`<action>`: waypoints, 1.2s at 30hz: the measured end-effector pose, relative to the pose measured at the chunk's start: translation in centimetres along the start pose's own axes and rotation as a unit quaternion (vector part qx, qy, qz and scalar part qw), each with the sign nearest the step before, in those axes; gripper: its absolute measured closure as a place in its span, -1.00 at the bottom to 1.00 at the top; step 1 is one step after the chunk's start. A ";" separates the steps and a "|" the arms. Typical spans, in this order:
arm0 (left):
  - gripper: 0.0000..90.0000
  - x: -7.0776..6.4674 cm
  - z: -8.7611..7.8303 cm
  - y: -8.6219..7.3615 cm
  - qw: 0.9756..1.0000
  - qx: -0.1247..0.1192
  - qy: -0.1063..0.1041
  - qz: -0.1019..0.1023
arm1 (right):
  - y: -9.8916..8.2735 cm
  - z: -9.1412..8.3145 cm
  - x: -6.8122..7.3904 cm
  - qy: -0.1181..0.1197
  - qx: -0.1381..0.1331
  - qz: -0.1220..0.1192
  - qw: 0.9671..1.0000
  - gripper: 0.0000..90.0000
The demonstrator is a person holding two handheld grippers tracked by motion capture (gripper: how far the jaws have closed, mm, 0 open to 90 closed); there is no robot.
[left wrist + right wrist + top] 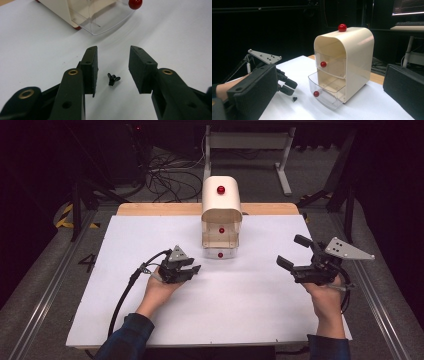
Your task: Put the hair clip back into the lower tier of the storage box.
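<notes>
A small black wing screw (113, 79) lies on the white table (250, 305), between the jaws of my left gripper (113, 50). Both pads stand clear of it, so that gripper is open. In the right gripper view the same screw (294, 99) sits just under the left gripper's fingertips (289, 86). A cream cabinet (221, 212) with clear drawers and red knobs stands at the back centre. Its bottom drawer (324, 96) is pulled out. My right gripper (291, 251) rests at the right, open wide with nothing in it, facing the cabinet.
The left gripper's cable (125, 292) trails off the table's front left. The table's wooden back edge (150, 209) runs behind the cabinet. Stands, cables and a monitor fill the dark area beyond the table.
</notes>
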State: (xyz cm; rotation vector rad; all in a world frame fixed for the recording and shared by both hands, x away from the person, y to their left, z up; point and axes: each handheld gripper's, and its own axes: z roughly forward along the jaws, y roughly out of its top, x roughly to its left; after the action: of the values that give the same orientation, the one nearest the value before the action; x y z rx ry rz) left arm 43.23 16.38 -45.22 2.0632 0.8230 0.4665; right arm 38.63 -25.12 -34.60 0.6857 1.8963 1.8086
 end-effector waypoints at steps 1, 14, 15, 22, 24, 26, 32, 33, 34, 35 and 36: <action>0.34 0.0 0.1 0.0 1.000 0.002 0.002 0.005 | 0.0 0.0 0.0 0.000 -0.001 0.000 1.000 -1.00; 0.41 -0.1 0.9 -0.4 0.999 0.033 0.004 0.016 | 0.0 -0.2 -0.1 -0.001 -0.003 0.001 1.000 -1.00; 0.42 -0.1 1.0 -0.5 0.999 0.034 0.004 0.013 | 0.0 -0.2 -0.1 -0.001 -0.003 0.001 1.000 -1.00; 0.46 -0.3 1.3 -0.6 0.999 0.042 0.009 0.017 | 0.0 -0.1 -0.1 -0.001 -0.002 0.001 1.000 -1.00; 0.48 -0.2 1.4 -0.6 0.999 0.044 0.011 0.016 | 0.0 -0.1 -0.1 -0.001 -0.002 0.001 1.000 -1.00; 0.52 -0.2 1.5 -0.6 0.999 0.043 0.011 0.017 | 0.0 -0.1 -0.1 0.000 -0.002 0.001 1.000 -1.00; 0.56 -0.4 1.9 -0.6 0.998 0.056 0.005 0.023 | 0.0 -0.1 -0.1 0.000 -0.003 0.001 1.000 -1.00; 0.57 -0.4 2.0 -0.7 0.998 0.057 0.004 0.023 | 0.0 -0.1 -0.1 -0.001 -0.003 0.000 1.000 -1.00; 0.59 -0.4 2.0 -0.7 0.998 0.058 0.003 0.021 | 0.0 -0.2 -0.1 0.000 -0.002 0.001 1.000 -1.00; 0.59 -0.4 2.0 -0.7 0.998 0.060 0.003 0.022 | 0.0 -0.2 -0.1 0.000 -0.002 0.001 1.000 -1.00; 0.59 -0.4 2.1 -0.7 0.998 0.062 0.003 0.022 | 0.0 -0.2 -0.1 -0.001 -0.002 0.001 1.000 -1.00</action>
State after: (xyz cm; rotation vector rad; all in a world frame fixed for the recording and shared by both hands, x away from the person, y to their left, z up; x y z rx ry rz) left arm 43.86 15.19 -46.99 2.1979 0.8301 0.4555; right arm 38.63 -25.32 -34.55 0.6864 1.8910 1.8123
